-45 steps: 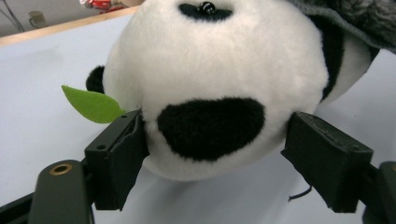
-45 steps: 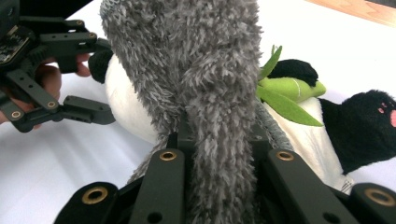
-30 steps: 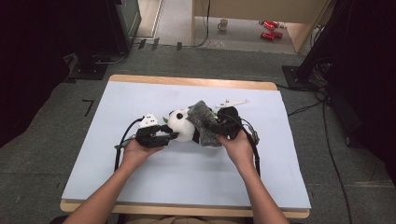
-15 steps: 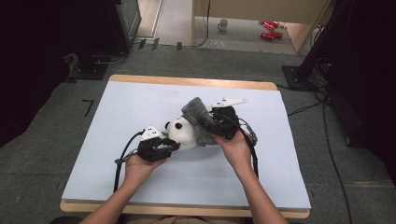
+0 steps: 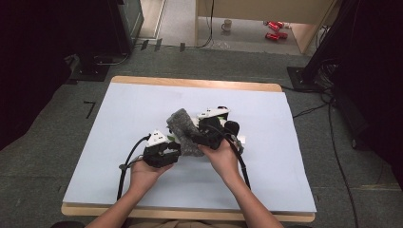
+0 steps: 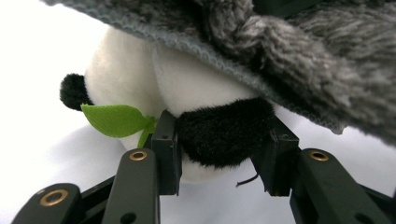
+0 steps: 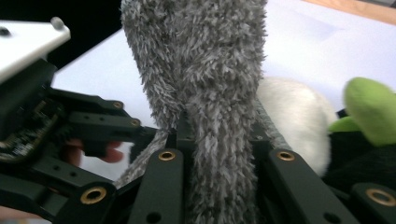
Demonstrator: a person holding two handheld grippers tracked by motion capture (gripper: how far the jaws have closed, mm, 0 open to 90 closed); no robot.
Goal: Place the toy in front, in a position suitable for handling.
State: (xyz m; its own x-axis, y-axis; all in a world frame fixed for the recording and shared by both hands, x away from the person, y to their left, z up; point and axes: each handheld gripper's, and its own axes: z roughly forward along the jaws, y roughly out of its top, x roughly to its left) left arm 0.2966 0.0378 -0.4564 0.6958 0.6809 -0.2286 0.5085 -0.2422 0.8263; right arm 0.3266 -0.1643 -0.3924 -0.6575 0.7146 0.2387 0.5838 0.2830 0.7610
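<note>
A plush panda (image 6: 187, 84) lies on the pale blue mat (image 5: 142, 104), with a green leaf (image 6: 114, 120) at its side. A fuzzy grey sock (image 5: 183, 127) is draped over it and hides most of its white body in the high view. My left gripper (image 5: 172, 152) has just been closing and is shut on the panda's black limb (image 6: 219, 137), pads pressed on both sides. My right gripper (image 5: 203, 137) is shut on the grey sock (image 7: 205, 70), which rises between its jaws. The white plush (image 7: 294, 121) sits just behind that sock.
The mat covers a wooden table (image 5: 190, 83) with bare mat all around the hands. Cables (image 5: 332, 142) run over the floor to the right. A mug (image 5: 227, 23) and red cans (image 5: 273, 29) lie on the floor far behind.
Both hands have drawn toward the person and the right one has moved left. The grey sock now covers the panda's white head, which showed before.
</note>
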